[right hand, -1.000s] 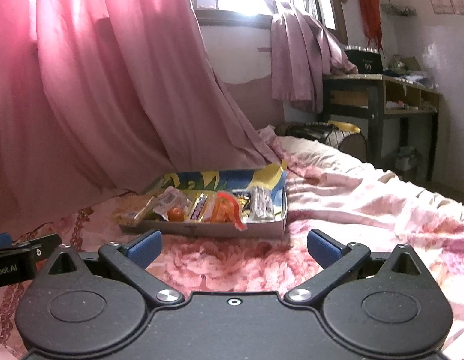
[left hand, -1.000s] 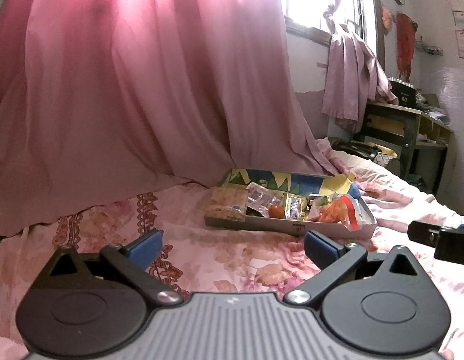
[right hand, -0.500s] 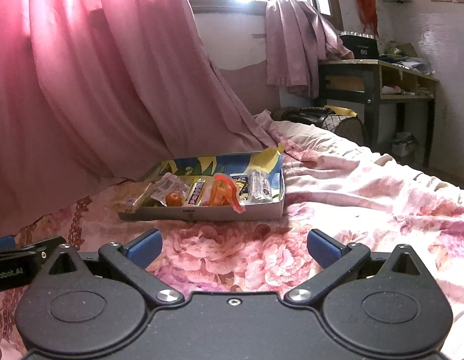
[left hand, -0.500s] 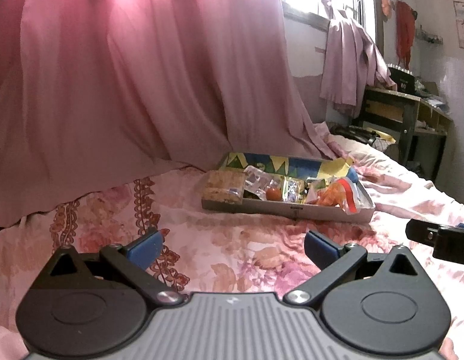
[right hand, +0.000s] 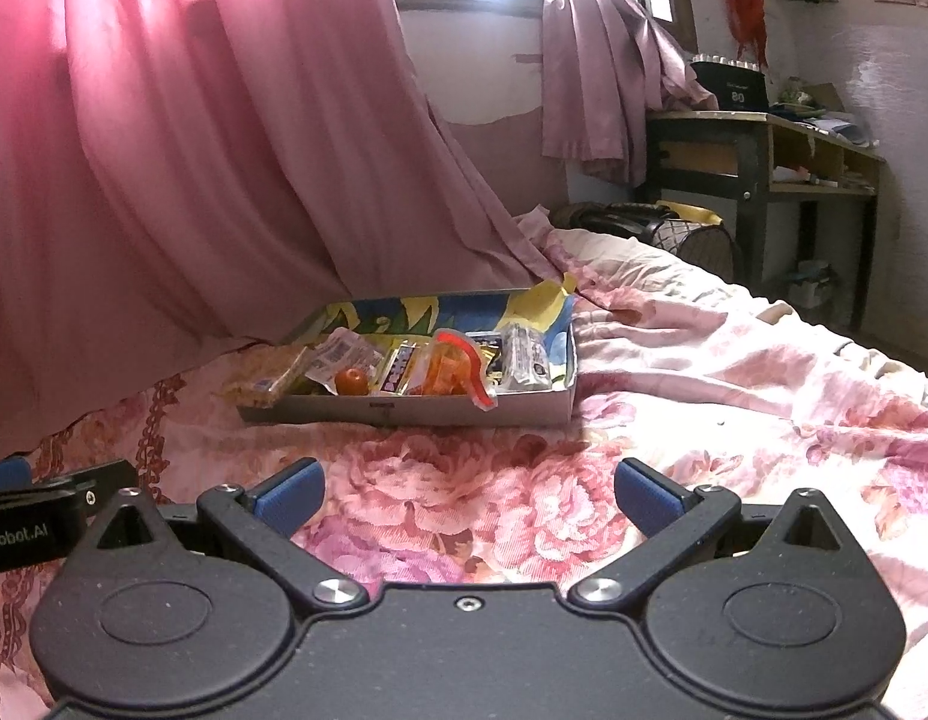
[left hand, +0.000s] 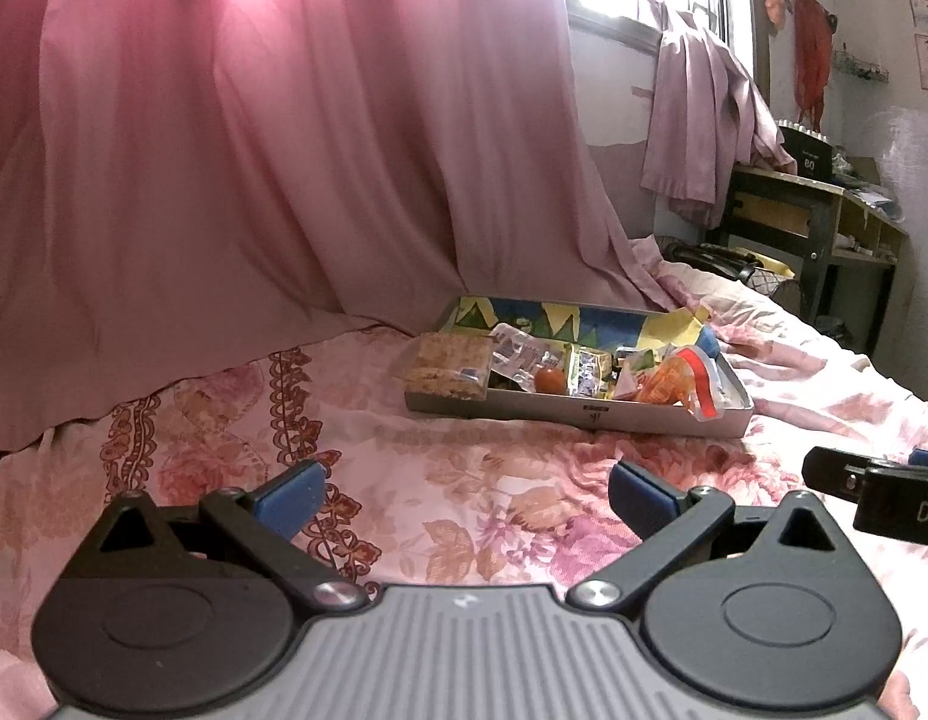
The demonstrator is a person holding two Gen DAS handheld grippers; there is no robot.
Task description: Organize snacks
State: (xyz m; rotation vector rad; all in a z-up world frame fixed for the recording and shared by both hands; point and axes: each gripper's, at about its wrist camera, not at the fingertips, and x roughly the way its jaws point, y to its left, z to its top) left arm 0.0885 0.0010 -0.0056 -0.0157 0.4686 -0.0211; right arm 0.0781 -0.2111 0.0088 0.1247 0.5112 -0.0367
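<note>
Here both tools (left hand: 464, 495) (right hand: 470, 495) gape before the snack box (left hand: 578, 414).

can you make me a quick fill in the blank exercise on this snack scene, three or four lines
1. The shallow cardboard snack tray rests on a floral ____.
2. Both the left gripper and the right gripper have their jaws ____.
3. The small round snack among the wrappers in the tray is coloured ____.
4. The drape hanging behind the tray is coloured ____.

Missing words: bedsheet; open; orange; pink
</note>
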